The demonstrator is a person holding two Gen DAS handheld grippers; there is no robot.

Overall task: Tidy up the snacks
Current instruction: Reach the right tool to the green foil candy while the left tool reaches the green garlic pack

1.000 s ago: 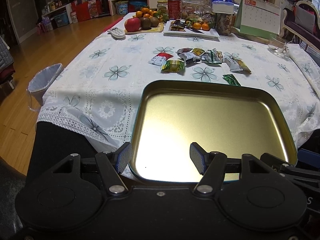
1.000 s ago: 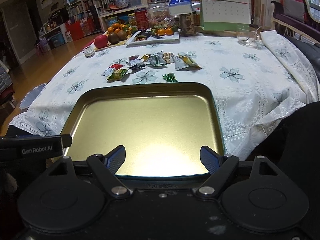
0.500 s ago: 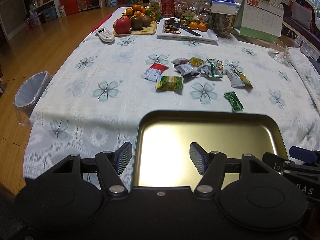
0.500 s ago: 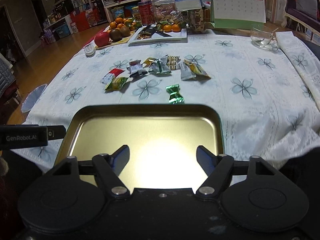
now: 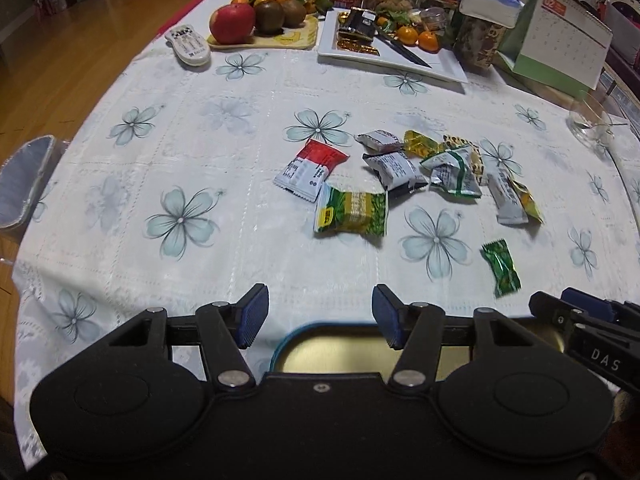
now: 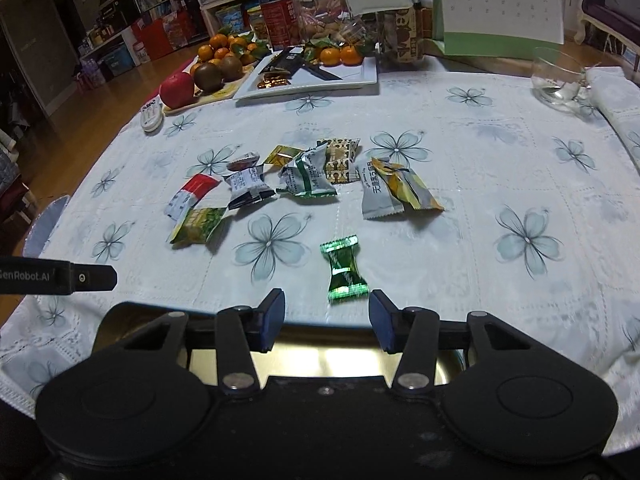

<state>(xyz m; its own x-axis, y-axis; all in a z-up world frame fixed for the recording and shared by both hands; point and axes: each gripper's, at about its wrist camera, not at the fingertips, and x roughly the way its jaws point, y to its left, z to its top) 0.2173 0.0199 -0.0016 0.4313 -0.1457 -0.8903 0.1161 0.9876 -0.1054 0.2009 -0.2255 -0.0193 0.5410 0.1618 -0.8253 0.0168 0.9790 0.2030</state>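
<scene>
- The gold tray [image 6: 344, 354] sits at the near edge of the table [image 6: 480, 184], directly beneath both of my grippers. I judge it is parked there as the bin for the snacks; I see nothing in the strip of it that shows.
- My right gripper [image 6: 326, 320] points steeply down over the tray's far rim. Its jaws are closing with nothing between the pads; the green candy [image 6: 344, 270] lies just beyond the tips, apart from the other snacks, and I take it as the likely first pick.
- My left gripper [image 5: 316, 318] is pitched down likewise, near the tray's left corner. Its jaws are closing from wide and hold nothing.
- The green-and-yellow packet [image 5: 352, 214] is the nearest snack ahead of the left gripper, touching the red-and-white packet [image 5: 310, 170].
- The remaining wrappers [image 6: 308, 174] lie in a loose row mid-table, some overlapping.
- Toward the far edge stand the fruit board [image 5: 260, 38] and white plate [image 5: 384, 56], well apart from the snacks.
</scene>
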